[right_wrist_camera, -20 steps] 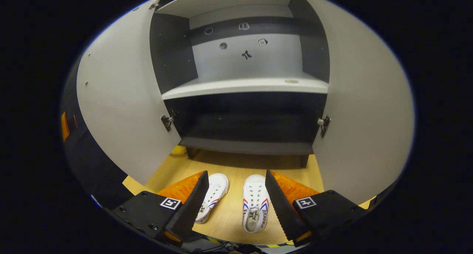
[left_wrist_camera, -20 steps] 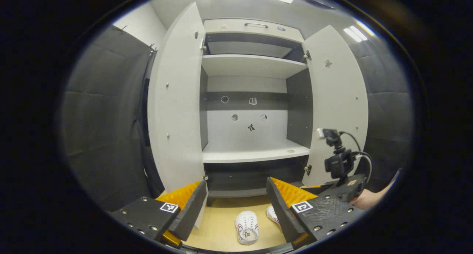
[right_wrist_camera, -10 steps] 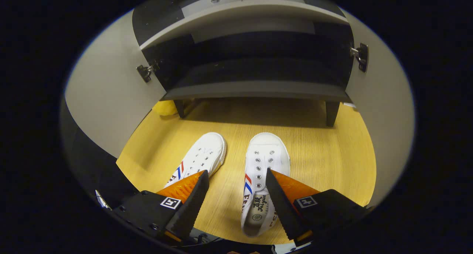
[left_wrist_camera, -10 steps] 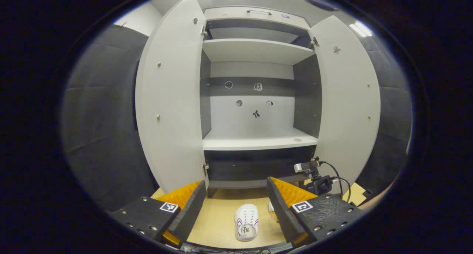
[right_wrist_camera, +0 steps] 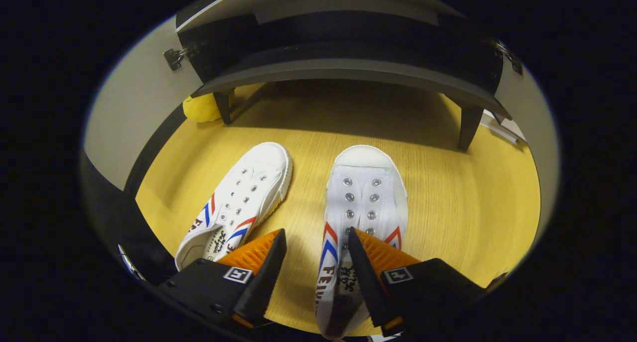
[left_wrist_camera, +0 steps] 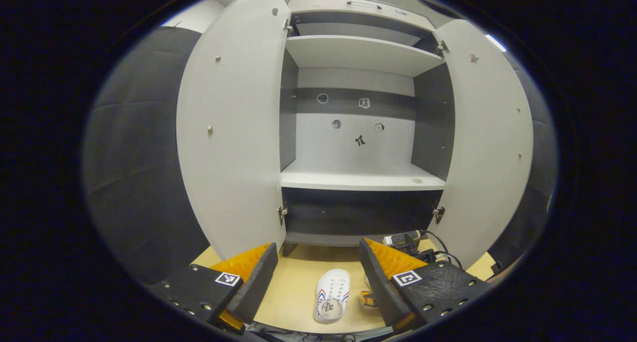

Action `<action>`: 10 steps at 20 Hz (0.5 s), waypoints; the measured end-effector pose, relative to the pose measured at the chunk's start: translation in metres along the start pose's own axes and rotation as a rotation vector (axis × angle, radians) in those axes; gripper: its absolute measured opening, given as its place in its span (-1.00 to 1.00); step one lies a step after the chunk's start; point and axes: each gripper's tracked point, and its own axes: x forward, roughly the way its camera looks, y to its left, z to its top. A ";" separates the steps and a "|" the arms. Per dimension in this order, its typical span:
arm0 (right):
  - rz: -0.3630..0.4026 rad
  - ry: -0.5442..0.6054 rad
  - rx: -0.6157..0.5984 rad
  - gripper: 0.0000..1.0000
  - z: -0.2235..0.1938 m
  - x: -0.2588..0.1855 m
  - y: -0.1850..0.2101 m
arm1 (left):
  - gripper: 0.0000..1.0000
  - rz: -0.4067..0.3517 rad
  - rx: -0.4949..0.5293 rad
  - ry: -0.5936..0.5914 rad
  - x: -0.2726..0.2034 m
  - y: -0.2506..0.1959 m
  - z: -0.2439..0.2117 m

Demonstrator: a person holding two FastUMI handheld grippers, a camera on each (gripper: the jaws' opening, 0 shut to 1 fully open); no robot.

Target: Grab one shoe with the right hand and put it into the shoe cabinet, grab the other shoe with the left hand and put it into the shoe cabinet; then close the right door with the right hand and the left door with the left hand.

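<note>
White canvas slip-on shoe, right of pair [right_wrist_camera: 366, 202]: on wood-grain floor [right_wrist_camera: 463, 202]. Right gripper [right_wrist_camera: 313, 255] has dropped close since a second ago, jaws open astride its near wall; grasp imminent. Left canvas shoe [right_wrist_camera: 236, 202]: untouched. Left gripper [left_wrist_camera: 318, 272]: open, waiting. Beyond: grey two-door shoe cabinet [left_wrist_camera: 361, 175], both doors open.

A wooden floor [right_wrist_camera: 448, 202] is seen in the right gripper view, with two white shoes laid side by side on it: the left shoe [right_wrist_camera: 239, 202] angled, the right shoe [right_wrist_camera: 363, 202] straight, toes toward the cabinet. The cabinet's legs [right_wrist_camera: 468, 128] are set on the floor, and a yellow object [right_wrist_camera: 201, 108] is lodged by the left one.
</note>
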 end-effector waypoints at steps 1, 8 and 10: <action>-0.033 -0.011 -0.056 0.42 0.000 0.000 -0.007 | 0.84 -0.001 -0.001 0.005 0.004 -0.003 0.000; -0.136 -0.042 -0.216 -0.51 -0.003 0.001 -0.012 | 0.89 -0.070 -0.005 0.000 0.010 -0.029 0.007; -0.129 -0.039 -0.187 -0.57 -0.004 -0.004 -0.011 | 0.88 -0.097 -0.001 -0.007 0.008 -0.031 0.005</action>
